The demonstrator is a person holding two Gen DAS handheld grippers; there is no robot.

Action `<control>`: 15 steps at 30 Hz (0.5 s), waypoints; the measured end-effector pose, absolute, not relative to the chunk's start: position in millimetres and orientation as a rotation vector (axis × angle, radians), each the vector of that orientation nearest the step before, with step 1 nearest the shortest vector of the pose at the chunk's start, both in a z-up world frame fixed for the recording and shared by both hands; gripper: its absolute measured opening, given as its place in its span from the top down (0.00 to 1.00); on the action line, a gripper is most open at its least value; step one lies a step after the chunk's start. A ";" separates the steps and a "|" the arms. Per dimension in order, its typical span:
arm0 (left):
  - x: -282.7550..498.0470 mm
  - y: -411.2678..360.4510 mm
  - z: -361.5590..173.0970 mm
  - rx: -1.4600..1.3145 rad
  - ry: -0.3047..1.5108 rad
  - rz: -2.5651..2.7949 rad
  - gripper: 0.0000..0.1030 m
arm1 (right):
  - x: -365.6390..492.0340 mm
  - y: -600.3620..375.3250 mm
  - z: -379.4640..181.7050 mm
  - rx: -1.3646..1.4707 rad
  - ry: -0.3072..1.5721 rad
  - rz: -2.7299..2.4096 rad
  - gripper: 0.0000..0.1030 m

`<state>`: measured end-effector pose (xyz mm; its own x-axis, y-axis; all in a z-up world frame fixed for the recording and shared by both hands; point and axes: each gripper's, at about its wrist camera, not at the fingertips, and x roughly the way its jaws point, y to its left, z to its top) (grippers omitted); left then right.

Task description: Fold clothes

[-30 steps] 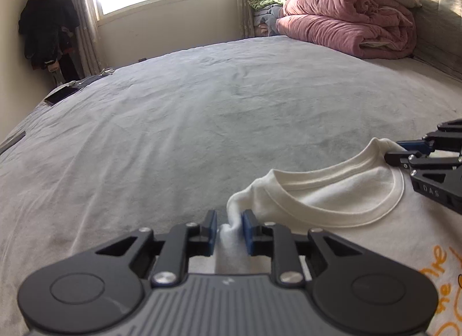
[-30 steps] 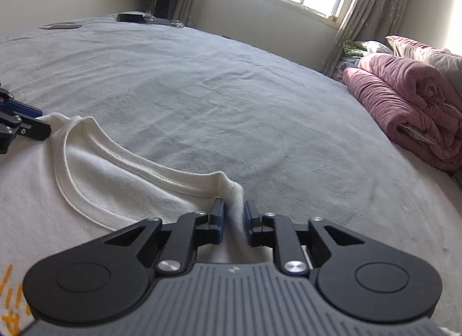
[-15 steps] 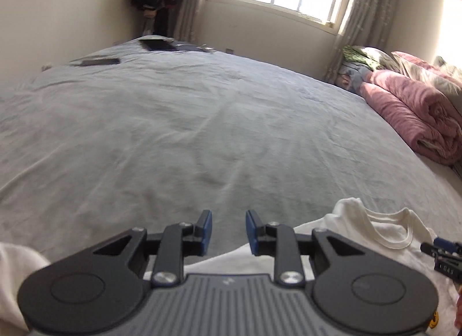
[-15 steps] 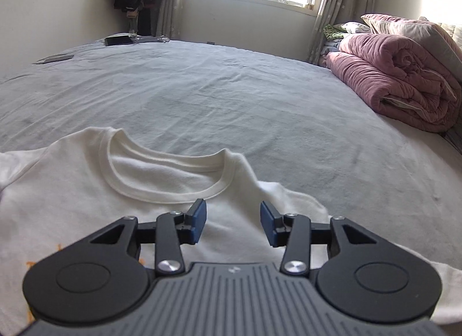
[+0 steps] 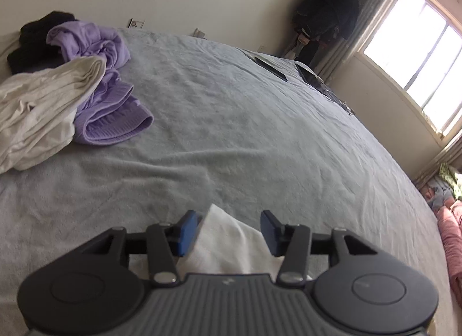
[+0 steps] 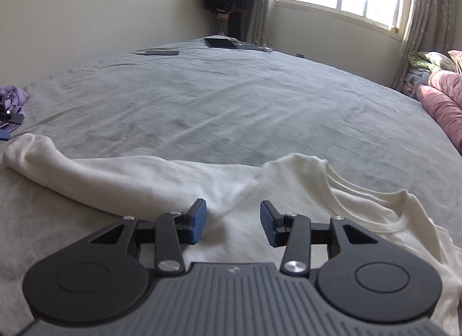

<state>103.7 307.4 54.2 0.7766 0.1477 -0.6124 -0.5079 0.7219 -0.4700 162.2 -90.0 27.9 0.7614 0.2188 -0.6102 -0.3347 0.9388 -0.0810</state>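
1. Left tongs (image 5: 228,230), a second ago clamped on the white T-shirt (image 6: 260,188) at its collar, now stand open over a sleeve end.
2. Right tongs (image 6: 233,224), likewise clamped then, gape above the T-shirt's shoulder.
3. The T-shirt's left sleeve (image 6: 57,162) now lies stretched away from the collar.

A cream-white T-shirt (image 6: 179,183), plain where visible, is shown on a grey bedspread (image 6: 245,105). Black bodies and blue finger pads are seen on the left gripper (image 5: 229,229) and right gripper (image 6: 233,220). A lilac ribbed garment (image 5: 112,110), an off-white garment (image 5: 37,110) and a black garment (image 5: 31,38) are seen heaped together. A pink quilt (image 6: 441,102) and a dark hanging coat (image 5: 326,6) are shown against cream walls.
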 end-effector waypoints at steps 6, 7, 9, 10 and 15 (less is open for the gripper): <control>115.5 313.9 36.3 -0.736 0.660 0.327 0.48 | 160.0 -21.6 28.1 -0.229 0.648 0.416 0.61; 116.8 311.5 35.9 -0.711 0.668 0.330 0.53 | 159.6 -10.2 28.0 -0.236 0.649 0.435 0.64; 119.1 307.2 35.3 -0.662 0.683 0.335 0.82 | 158.3 0.0 21.7 -0.255 0.653 0.441 0.73; 117.8 307.5 36.3 -0.651 0.688 0.339 0.97 | 157.9 3.1 21.2 -0.259 0.654 0.443 0.78; 102.0 316.5 41.0 -0.667 0.691 0.360 0.98 | 158.2 1.2 29.1 -0.233 0.695 0.470 0.88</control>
<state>102.0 316.5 41.0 0.7220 0.0890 -0.6861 -0.5113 0.7368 -0.4424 158.2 1.2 29.1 0.6697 0.3368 -0.6619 -0.4889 0.8708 -0.0515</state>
